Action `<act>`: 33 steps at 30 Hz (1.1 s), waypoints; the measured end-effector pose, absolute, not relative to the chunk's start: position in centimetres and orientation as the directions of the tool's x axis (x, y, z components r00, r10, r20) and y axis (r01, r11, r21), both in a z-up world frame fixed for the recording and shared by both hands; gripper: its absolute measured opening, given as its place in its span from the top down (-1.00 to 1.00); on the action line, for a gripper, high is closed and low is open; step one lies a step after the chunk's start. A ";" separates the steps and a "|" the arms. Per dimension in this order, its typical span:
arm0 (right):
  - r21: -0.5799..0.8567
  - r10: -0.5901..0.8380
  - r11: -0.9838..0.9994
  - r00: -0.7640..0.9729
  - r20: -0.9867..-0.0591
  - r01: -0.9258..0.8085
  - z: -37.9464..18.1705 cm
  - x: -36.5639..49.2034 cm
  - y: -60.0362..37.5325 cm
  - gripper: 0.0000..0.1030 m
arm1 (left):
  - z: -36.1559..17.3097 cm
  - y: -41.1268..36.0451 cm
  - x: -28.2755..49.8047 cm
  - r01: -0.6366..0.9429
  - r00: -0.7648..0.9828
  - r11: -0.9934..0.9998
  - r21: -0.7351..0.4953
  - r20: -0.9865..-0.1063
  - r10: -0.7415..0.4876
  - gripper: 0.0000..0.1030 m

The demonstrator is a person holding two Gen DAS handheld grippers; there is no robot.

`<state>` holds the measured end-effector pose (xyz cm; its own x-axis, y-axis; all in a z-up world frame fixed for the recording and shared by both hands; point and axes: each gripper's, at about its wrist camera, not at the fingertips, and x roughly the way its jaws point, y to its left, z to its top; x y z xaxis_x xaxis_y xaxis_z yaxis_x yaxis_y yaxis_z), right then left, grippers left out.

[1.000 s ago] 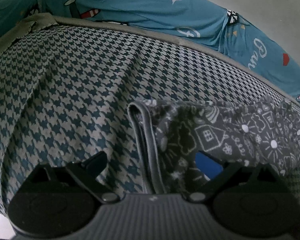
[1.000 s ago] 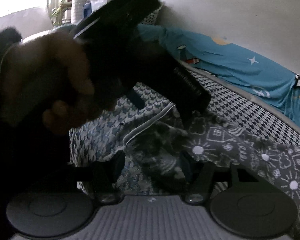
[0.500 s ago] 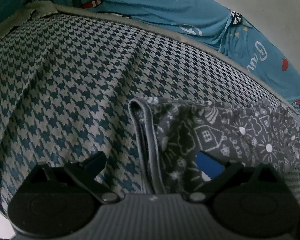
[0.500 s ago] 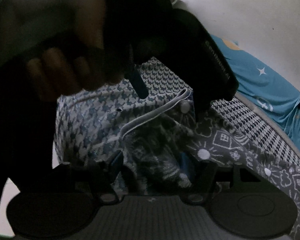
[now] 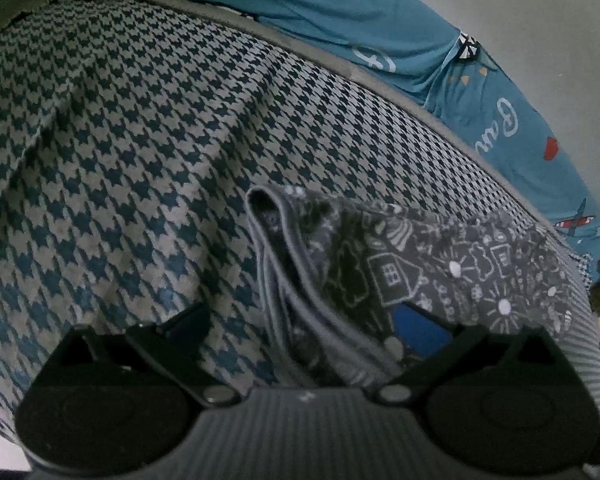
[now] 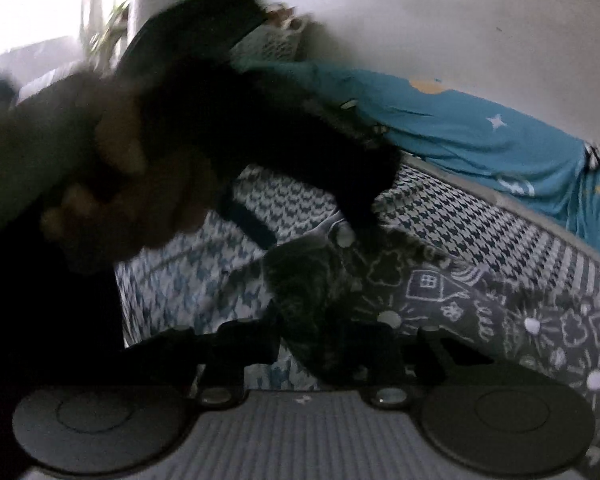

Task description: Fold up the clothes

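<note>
A dark grey garment [image 5: 420, 272] printed with white houses and suns lies on the houndstooth cover [image 5: 120, 140], its pale grey waistband folded at the left. My left gripper [image 5: 304, 324] is open, and the waistband runs between its wide-set fingers. In the right wrist view a person's hand [image 6: 112, 184] holds that left gripper [image 6: 308, 228] over the garment's [image 6: 480, 308] near corner. My right gripper [image 6: 324, 344] sits lower on the same corner. Its jaws are closing, and a dark bunch of the cloth fills the gap between them.
A teal sheet with stars and planes [image 5: 300, 4] lies beyond the houndstooth cover [image 6: 460, 216], against a pale wall. A white basket [image 6: 272, 44] stands at the far end. The cover drops off at the near left edge.
The right gripper's fingers have drawn together around the bunched cloth. The hand with the left gripper has shifted in the right view. The waistband now stands up in a loop.
</note>
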<state>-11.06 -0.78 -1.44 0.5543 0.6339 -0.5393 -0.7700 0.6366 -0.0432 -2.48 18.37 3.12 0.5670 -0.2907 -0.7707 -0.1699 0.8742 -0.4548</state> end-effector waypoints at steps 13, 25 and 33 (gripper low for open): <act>-0.061 0.628 0.644 0.573 -0.526 -0.762 -1.2 -12.0 -0.5 0.55 | 2.3 16.7 -1.4 -0.062 0.526 0.806 -0.588 -0.706 -0.475 -0.44; -0.210 0.586 0.615 0.619 -0.524 -0.760 -2.3 -13.2 1.1 -0.25 | 2.3 16.7 -1.2 -0.053 0.534 0.783 -0.620 -0.681 -0.502 -0.21; -0.316 0.540 0.599 0.662 -0.520 -0.736 -3.7 -12.9 2.3 -0.01 | 2.2 16.9 -1.2 -0.054 0.531 0.784 -0.618 -0.683 -0.502 -0.21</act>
